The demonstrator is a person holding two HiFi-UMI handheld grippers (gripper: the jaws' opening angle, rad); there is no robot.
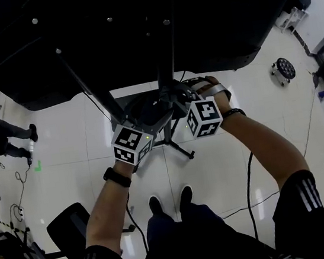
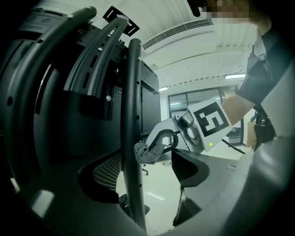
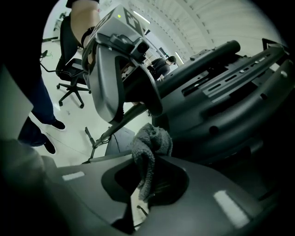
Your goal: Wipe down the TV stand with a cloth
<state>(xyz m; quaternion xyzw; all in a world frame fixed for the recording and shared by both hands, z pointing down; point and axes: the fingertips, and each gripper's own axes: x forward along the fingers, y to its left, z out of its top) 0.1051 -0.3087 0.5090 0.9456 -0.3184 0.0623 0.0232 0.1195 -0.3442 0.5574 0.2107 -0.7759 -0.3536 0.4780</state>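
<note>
A large black TV (image 1: 136, 28) on a black stand fills the top of the head view. One thin upright stand pole (image 2: 133, 138) runs between the jaws of my left gripper (image 2: 145, 171), which stand apart with floor showing beside the pole. A grey cloth (image 3: 148, 150) is pinched in my right gripper (image 3: 150, 180) and hangs bunched above its jaws. In the left gripper view the cloth (image 2: 146, 153) presses against the pole's right side, held by the right gripper (image 2: 159, 140). Both grippers sit close together under the TV, left (image 1: 143, 125) and right (image 1: 185, 101).
The stand's legs (image 1: 178, 147) spread over the white tiled floor by the person's shoes (image 1: 171, 202). A black cable (image 1: 249, 173) trails at the right. An office chair (image 1: 71, 228) is at lower left; another person's legs (image 1: 7, 133) are at far left.
</note>
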